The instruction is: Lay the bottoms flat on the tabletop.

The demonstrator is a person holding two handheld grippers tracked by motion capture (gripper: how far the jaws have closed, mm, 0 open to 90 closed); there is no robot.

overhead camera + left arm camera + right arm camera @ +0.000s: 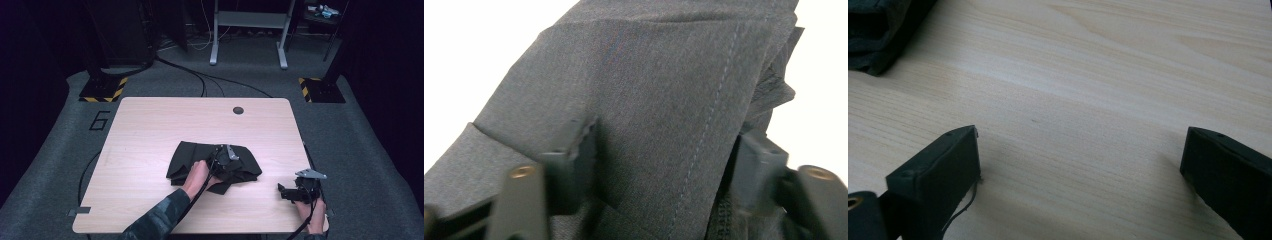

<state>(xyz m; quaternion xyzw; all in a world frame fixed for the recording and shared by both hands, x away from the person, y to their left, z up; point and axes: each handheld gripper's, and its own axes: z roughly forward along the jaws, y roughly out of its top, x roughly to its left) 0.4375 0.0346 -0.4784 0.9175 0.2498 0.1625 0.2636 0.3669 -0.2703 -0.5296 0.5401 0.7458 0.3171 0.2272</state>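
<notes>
A dark grey garment (200, 157) lies folded and crumpled on the middle of the light wooden table (150, 130). My left gripper (225, 161) rests on its right half, held by a hand in a dark sleeve. In the left gripper view the cloth (659, 90), with a stitched seam, spans the gap of the left gripper (671, 155). The jaws stand apart with that fold between them, and I do not see the pads pinching it. My right gripper (282, 192) sits low over bare wood at the front right, open. Nothing lies between the jaws of the right gripper (1078, 155).
A round cable hole (238, 110) is near the table's far edge. A corner of the garment (878, 35) shows at the upper left of the right gripper view. On the floor beyond are cables, a grey frame (248, 30) and two striped stand bases.
</notes>
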